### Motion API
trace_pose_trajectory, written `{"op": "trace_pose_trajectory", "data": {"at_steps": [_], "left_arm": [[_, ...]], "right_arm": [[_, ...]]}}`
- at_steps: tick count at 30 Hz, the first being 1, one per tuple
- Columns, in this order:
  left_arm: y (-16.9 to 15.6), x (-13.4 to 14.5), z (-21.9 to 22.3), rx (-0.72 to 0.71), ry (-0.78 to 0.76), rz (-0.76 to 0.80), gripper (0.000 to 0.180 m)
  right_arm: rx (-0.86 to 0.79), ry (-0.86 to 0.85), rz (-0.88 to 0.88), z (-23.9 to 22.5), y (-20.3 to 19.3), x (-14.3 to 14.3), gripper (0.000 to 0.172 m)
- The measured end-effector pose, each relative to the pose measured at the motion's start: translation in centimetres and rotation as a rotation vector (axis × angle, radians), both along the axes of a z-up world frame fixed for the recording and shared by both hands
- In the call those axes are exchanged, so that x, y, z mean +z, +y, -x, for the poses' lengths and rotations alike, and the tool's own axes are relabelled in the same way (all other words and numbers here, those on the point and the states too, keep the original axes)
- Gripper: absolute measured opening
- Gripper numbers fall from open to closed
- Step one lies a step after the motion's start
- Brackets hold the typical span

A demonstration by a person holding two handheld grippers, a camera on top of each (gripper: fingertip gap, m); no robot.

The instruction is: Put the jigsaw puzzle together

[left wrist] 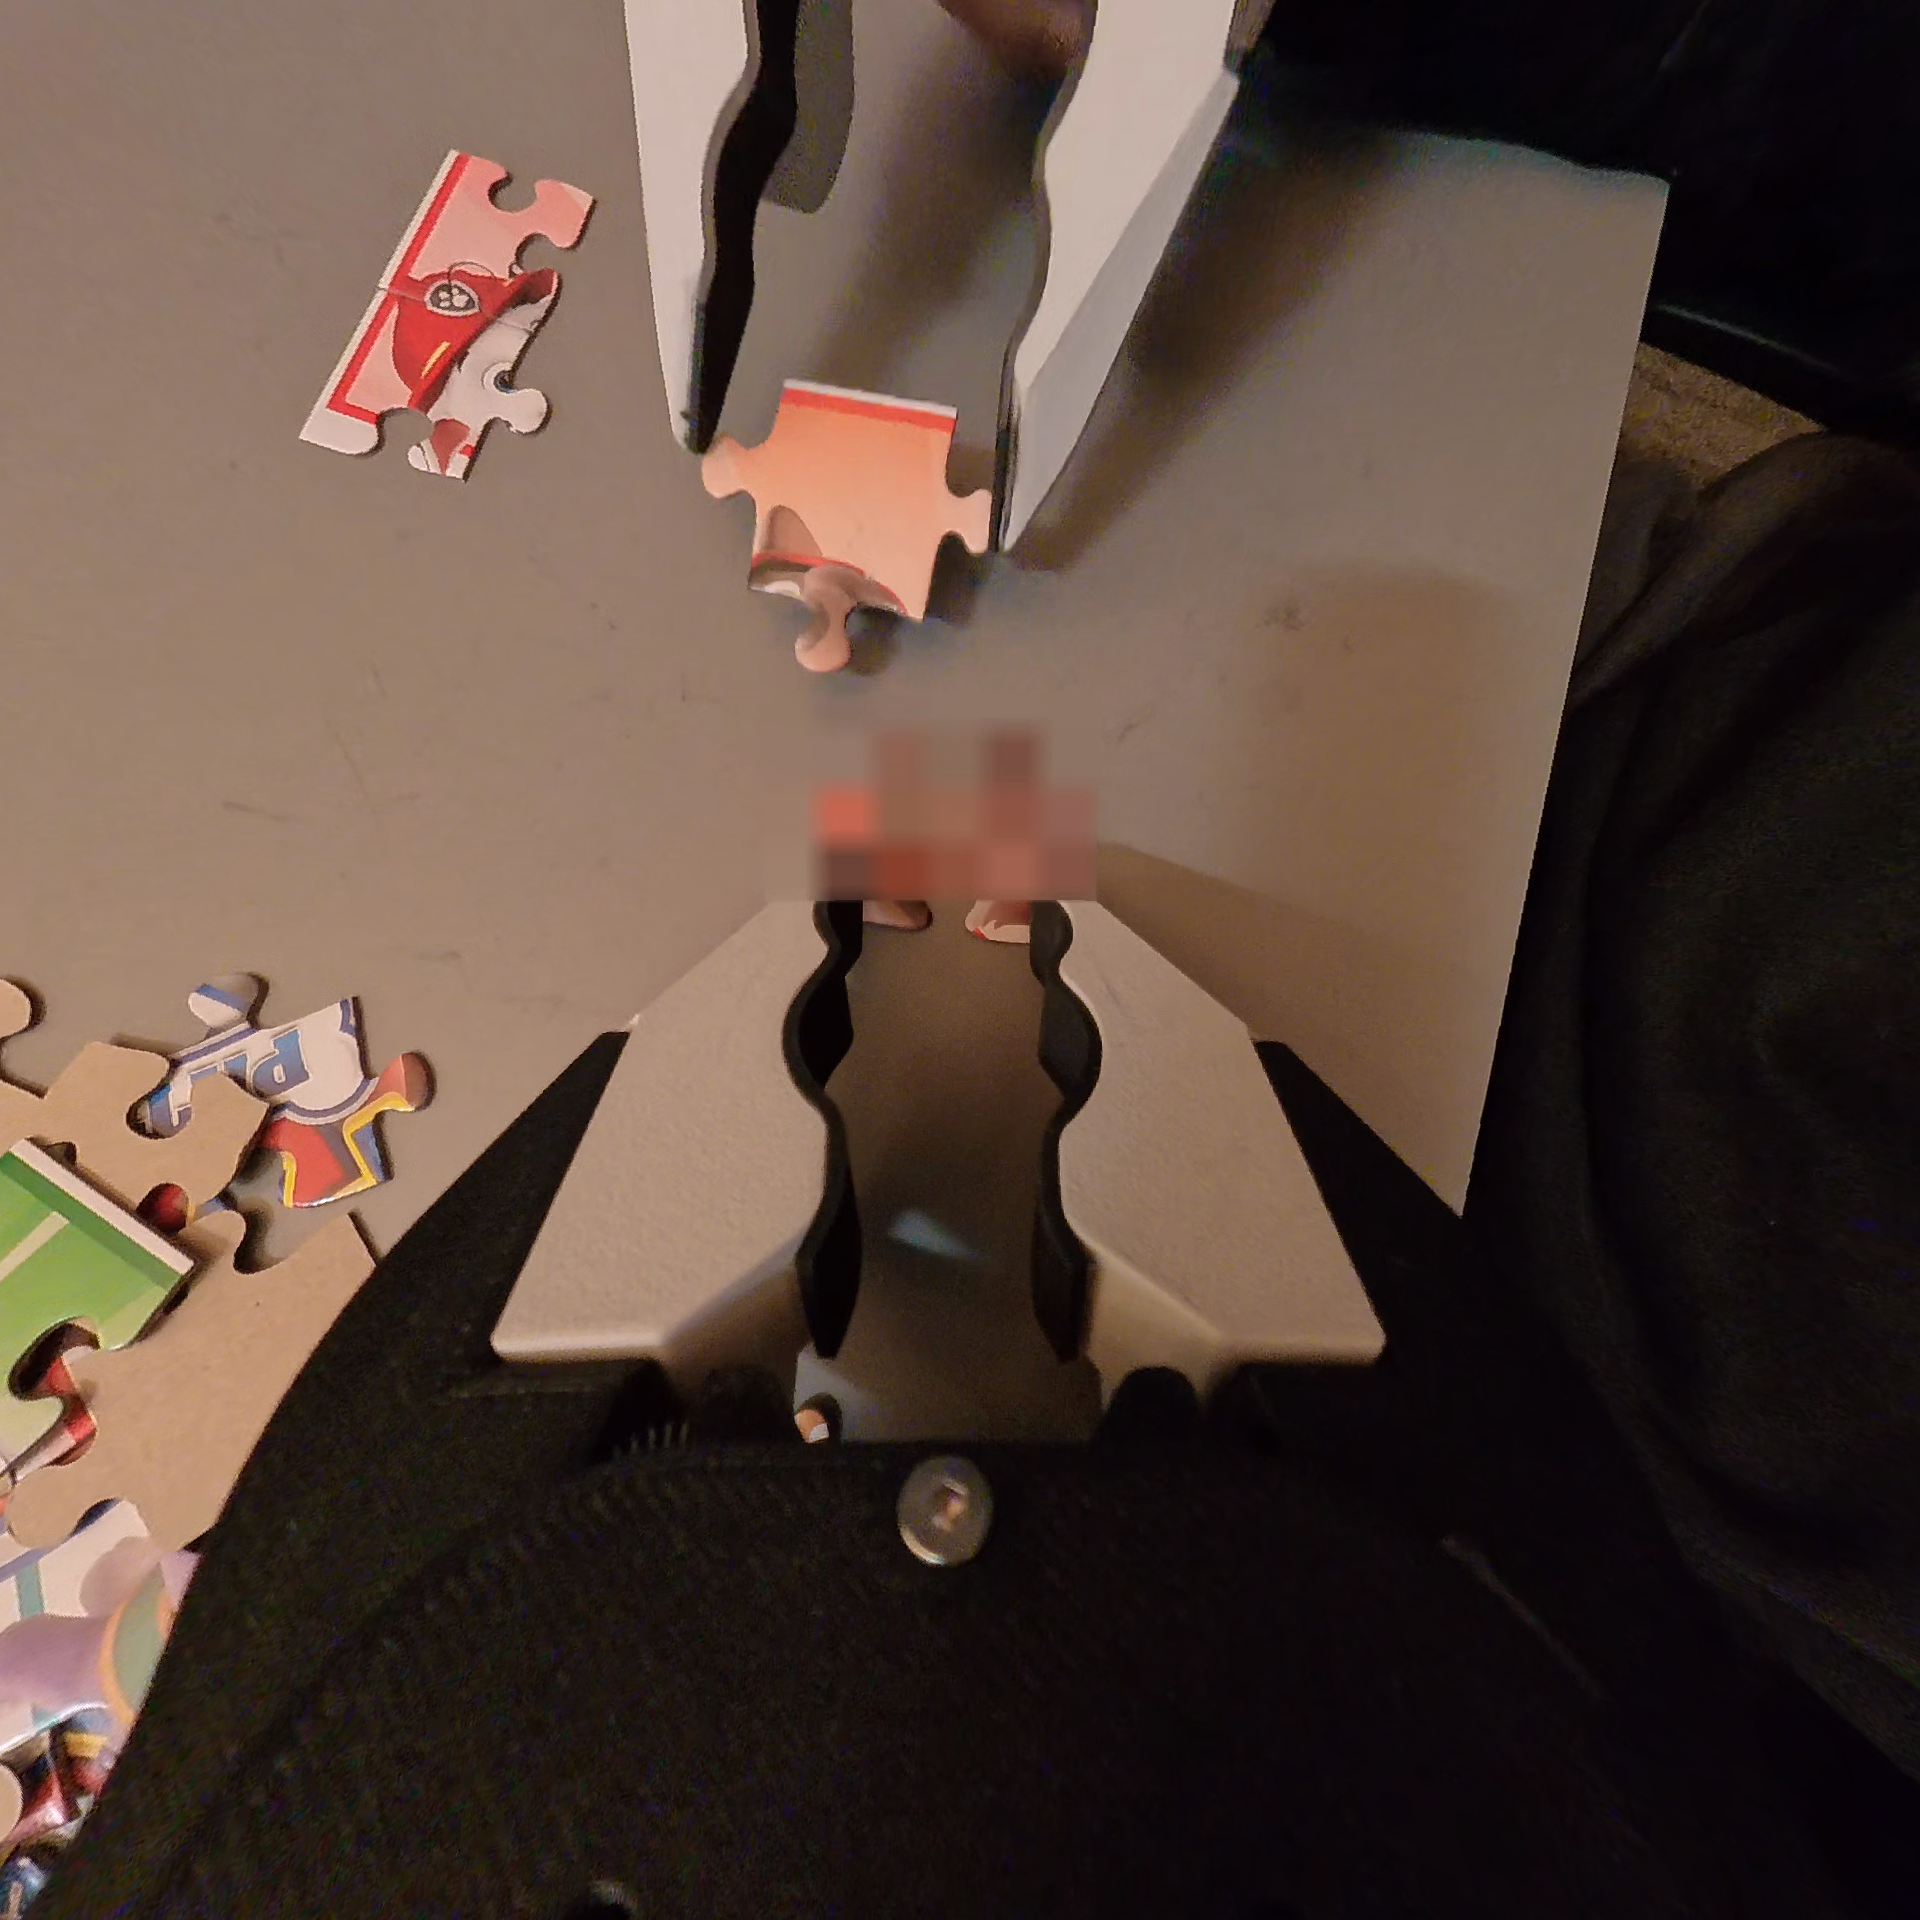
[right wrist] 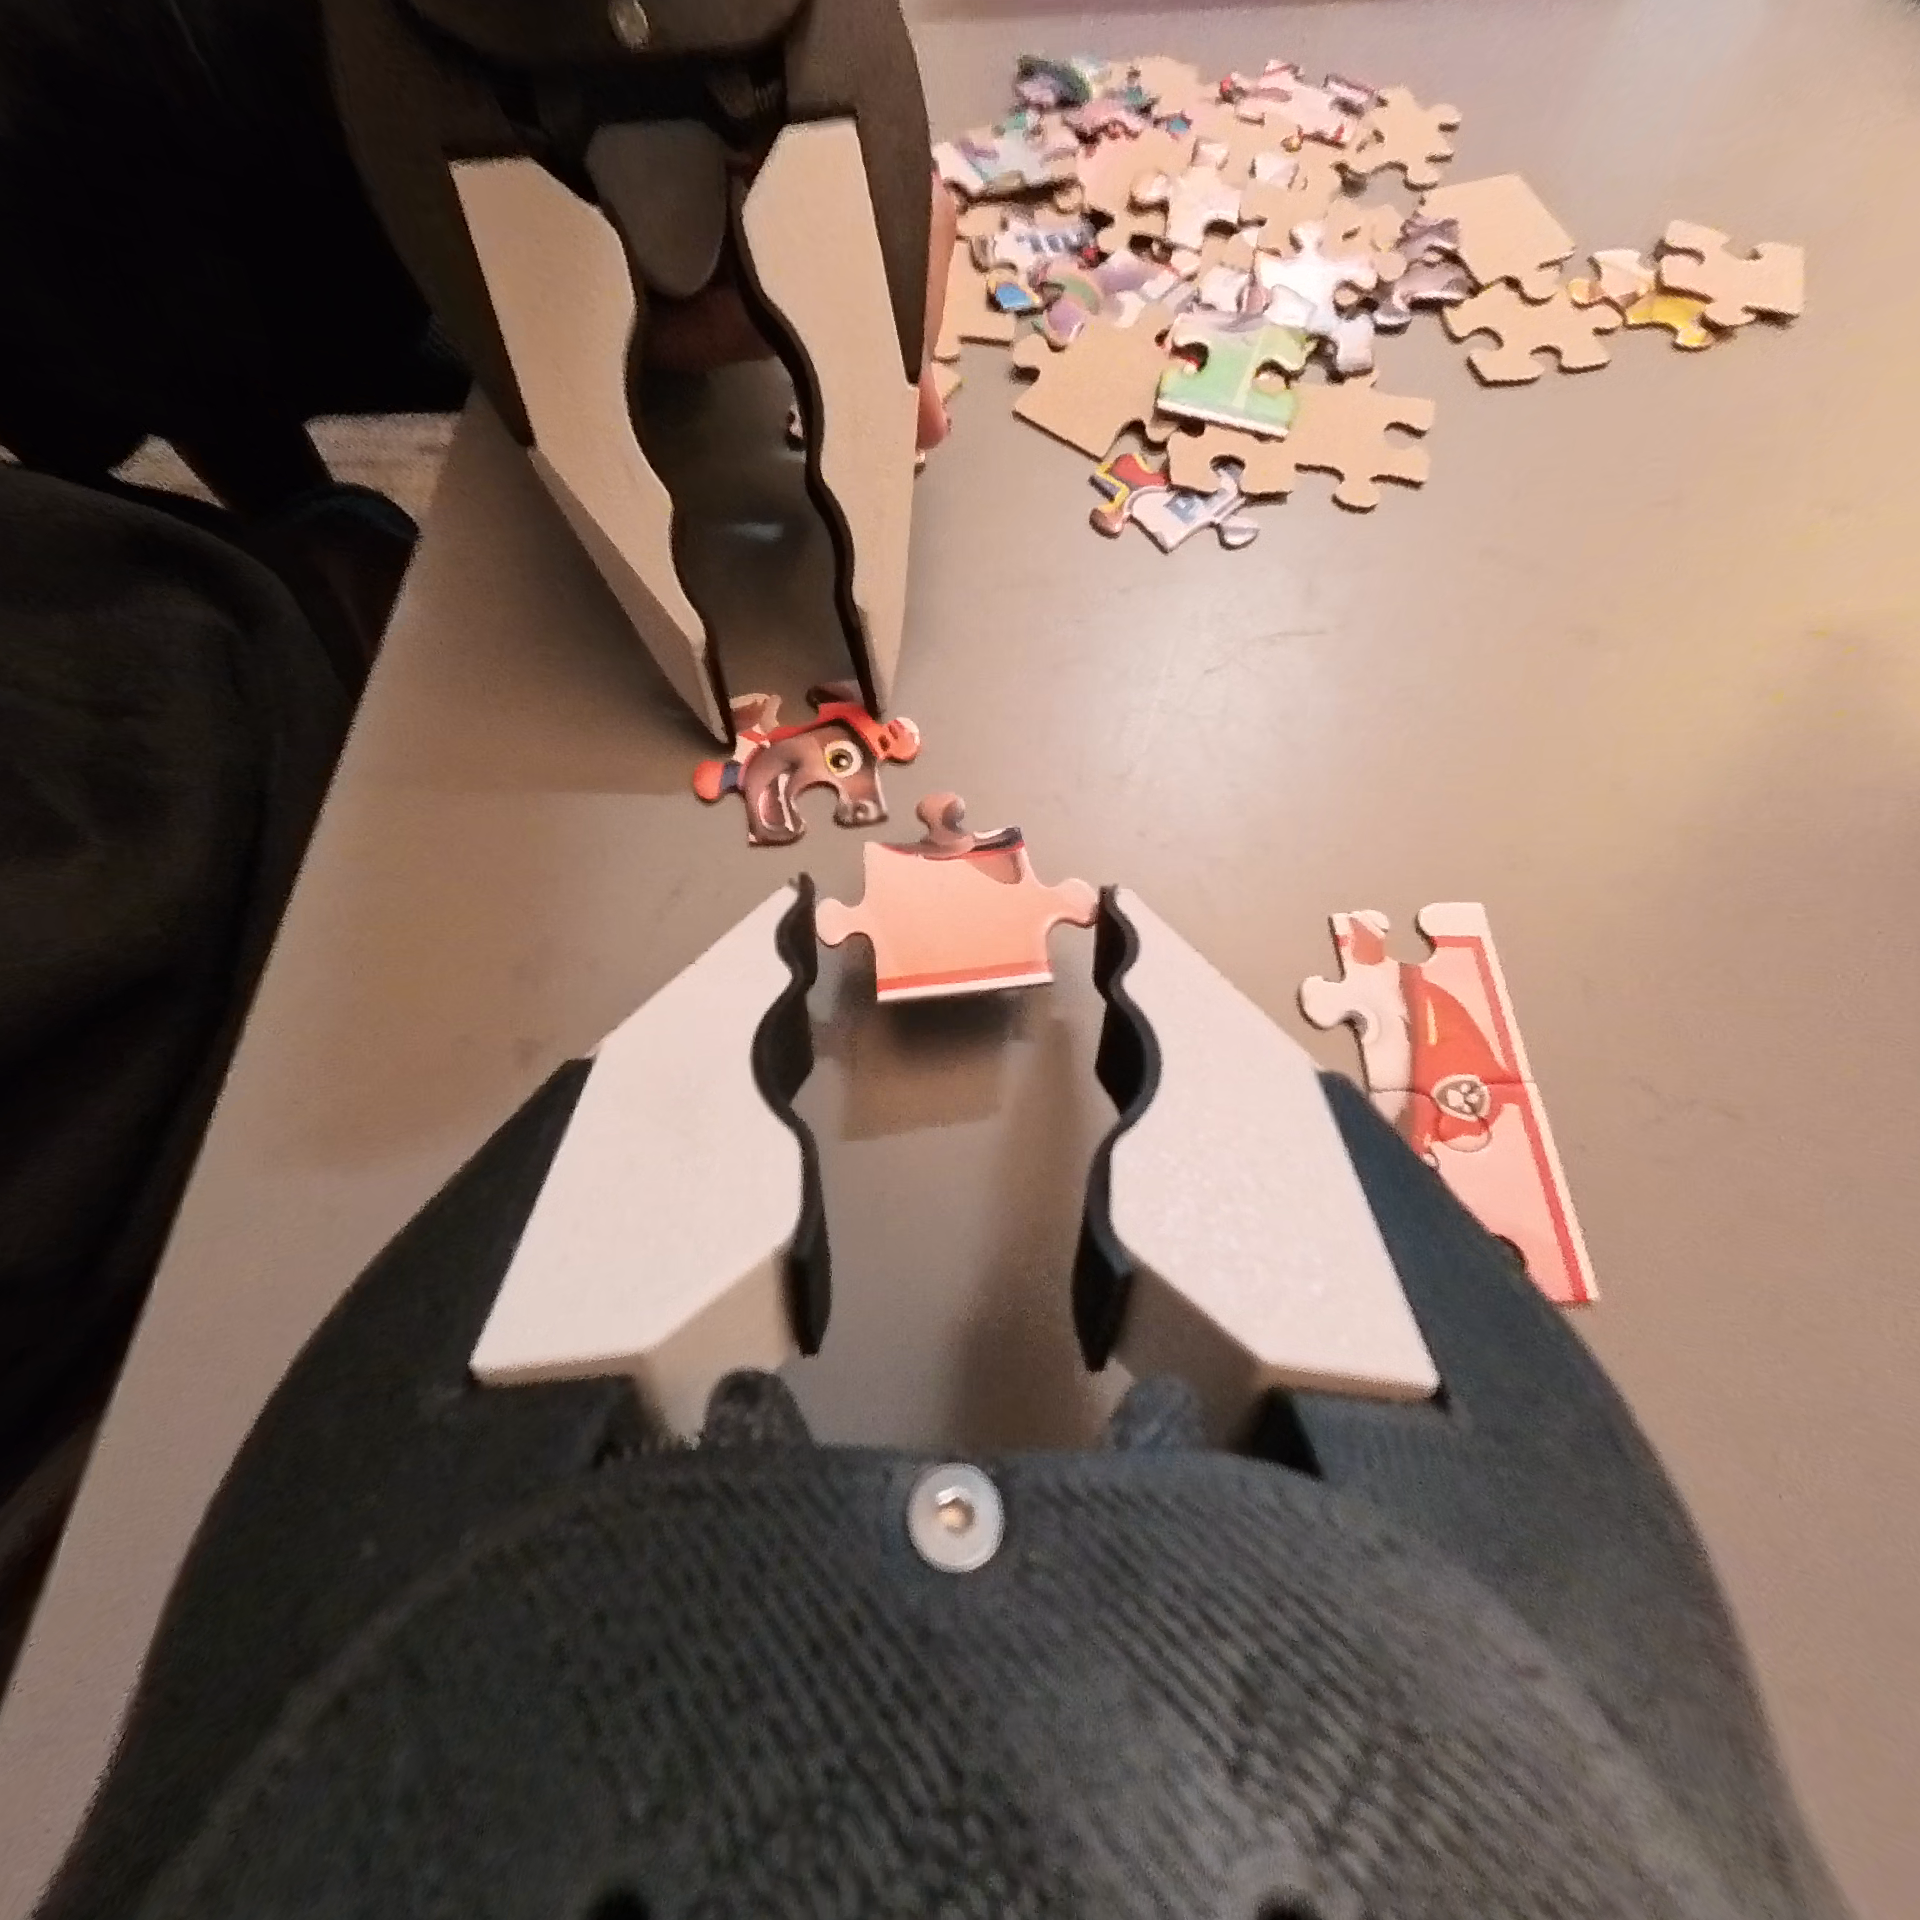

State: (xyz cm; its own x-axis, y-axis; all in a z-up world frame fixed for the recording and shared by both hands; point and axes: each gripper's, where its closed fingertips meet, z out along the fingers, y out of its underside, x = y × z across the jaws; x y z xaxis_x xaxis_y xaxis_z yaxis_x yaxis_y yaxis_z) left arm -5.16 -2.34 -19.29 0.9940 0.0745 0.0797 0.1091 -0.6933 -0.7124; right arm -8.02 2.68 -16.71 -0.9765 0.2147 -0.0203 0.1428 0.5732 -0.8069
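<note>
Gripping a pink puzzle piece (right wrist: 951, 940) by its side tabs, right gripper (right wrist: 951, 914) holds it lifted off grey table (right wrist: 1351, 707). Beyond, left gripper (right wrist: 795, 717) pinches brown dog-face piece (right wrist: 805, 779) flat on the table. Piece pile (right wrist: 1247, 291) farthest.

Grey table (right wrist: 1351, 727), scuffed. Upper right of the right wrist view: loose heap of puzzle pieces (right wrist: 1247, 260), many brown side up. Mid right: two joined red-and-white pieces (right wrist: 1455, 1091), lying flat, well apart from the heap. Left edge: dark fabric (right wrist: 125, 831) beyond the table's rim.
</note>
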Motion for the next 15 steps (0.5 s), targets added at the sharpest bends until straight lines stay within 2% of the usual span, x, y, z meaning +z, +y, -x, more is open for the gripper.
{"op": "trace_pose_trajectory", "data": {"at_steps": [4, 9, 15], "left_arm": [[0.0, 0.0, 0.0, 0.0, -0.004, -0.001, 0.029], [0.0, 0.0, 0.0, 0.0, 0.001, 0.0, 0.029], [0.0, 0.0, 0.0, 0.0, 0.001, 0.0, 0.03]], "right_arm": [[0.069, -0.053, 0.057, -1.6, -1.2, 0.6, 0.052], [0.102, -0.053, -0.045, -2.4, -1.5, -1.4, 0.053], [0.095, -0.044, -0.059, -2.3, -1.4, -1.6, 0.053]]}}
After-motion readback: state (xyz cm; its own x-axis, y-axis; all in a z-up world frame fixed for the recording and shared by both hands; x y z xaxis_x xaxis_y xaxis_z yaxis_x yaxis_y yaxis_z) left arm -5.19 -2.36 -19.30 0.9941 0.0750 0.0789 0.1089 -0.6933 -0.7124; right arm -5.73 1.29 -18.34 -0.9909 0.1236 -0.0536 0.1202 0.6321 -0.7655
